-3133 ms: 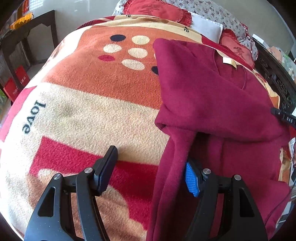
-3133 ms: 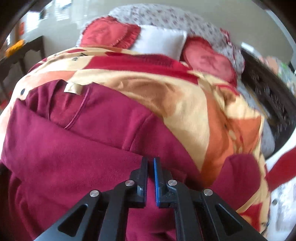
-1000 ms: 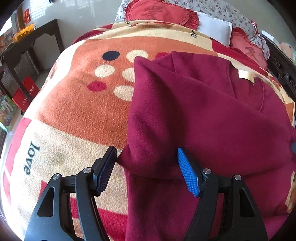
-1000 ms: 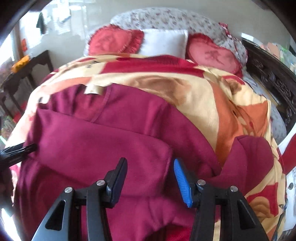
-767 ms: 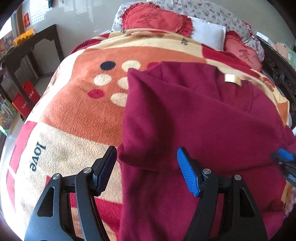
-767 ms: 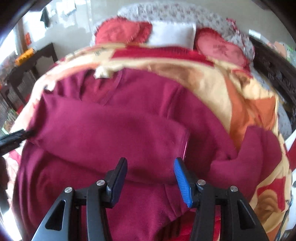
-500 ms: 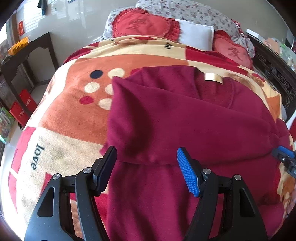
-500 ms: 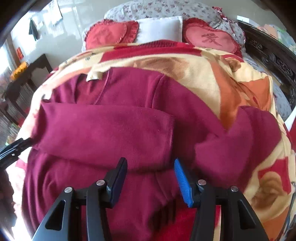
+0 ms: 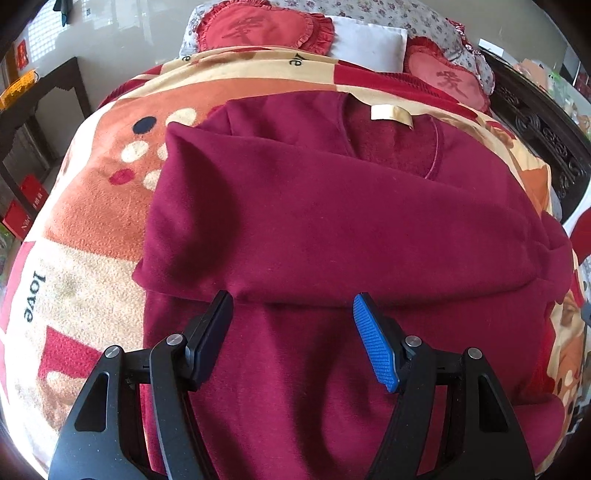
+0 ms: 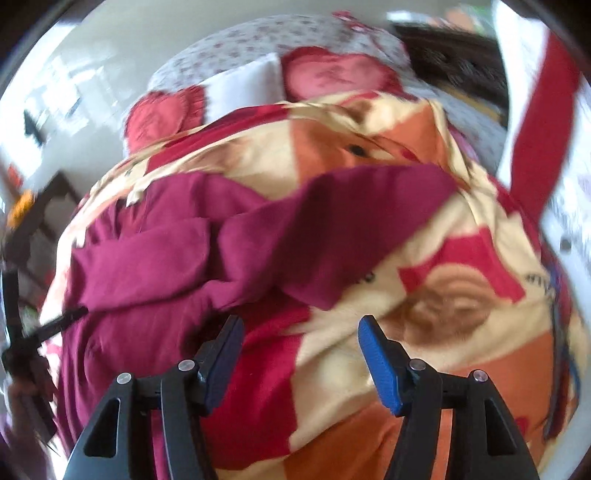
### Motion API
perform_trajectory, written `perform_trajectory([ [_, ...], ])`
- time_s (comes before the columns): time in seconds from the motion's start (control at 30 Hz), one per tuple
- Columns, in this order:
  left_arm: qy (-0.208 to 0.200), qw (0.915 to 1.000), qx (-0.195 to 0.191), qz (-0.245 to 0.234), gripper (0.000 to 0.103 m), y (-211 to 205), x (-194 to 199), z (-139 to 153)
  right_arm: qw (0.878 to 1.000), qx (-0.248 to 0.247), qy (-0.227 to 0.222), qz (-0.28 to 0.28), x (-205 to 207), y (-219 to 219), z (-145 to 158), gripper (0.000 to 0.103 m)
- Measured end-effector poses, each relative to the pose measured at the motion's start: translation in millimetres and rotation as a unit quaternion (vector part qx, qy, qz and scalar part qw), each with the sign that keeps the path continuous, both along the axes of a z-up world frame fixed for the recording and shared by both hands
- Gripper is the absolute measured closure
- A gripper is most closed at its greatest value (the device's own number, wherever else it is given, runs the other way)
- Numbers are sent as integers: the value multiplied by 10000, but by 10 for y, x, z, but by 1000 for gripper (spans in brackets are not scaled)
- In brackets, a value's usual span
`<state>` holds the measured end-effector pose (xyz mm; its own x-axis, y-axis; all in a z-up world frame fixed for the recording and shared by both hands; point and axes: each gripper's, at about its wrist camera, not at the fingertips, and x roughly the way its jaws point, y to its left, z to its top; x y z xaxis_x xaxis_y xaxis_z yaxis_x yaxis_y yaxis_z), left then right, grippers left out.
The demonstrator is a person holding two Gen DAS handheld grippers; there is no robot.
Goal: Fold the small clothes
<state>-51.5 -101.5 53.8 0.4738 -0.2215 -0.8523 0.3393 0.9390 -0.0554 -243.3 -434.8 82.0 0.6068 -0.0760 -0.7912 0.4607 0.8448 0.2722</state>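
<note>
Both pairs of jaws stood spread with nothing pinched between them; the left gripper (image 9: 291, 334) hung over the maroon sweatshirt (image 9: 332, 229), its black and blue pads apart above the body of the garment, just below the edge of the sleeve folded across the chest; the right gripper (image 10: 297, 350) had just been opening its jaws wider, and only the fleece blanket (image 10: 461, 258) showed in the gap, no cloth caught in it. Relative to the sweatshirt, the right gripper sat off to the garment's side, near the other sleeve (image 10: 351, 229), which lay stretched out over the blanket, unfolded; the right wrist view was blurred, so finer detail there could not be told. Spread flat on the blanket, the sweatshirt lay with its neck opening and pale label (image 9: 391, 115) at the far end; beyond that end lay two red heart-shaped cushions (image 9: 258, 26) and a white pillow (image 9: 369, 40); beside the sweatshirt, on the blanket, the word "love" (image 9: 34, 297) was printed; a dark wooden table (image 9: 40, 96) stood further off on that same side.
</note>
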Motion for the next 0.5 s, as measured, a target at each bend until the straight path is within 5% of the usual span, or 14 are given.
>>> perform_trajectory([
  [0.27,110,9999,-2,69,35,2,55,-45,9990,94,-262,-356,446,-456,197,41],
  [0.5,148,9999,76,-31,35,-31,61,-84,9968,22,333,-719,1246,-930,49,41],
])
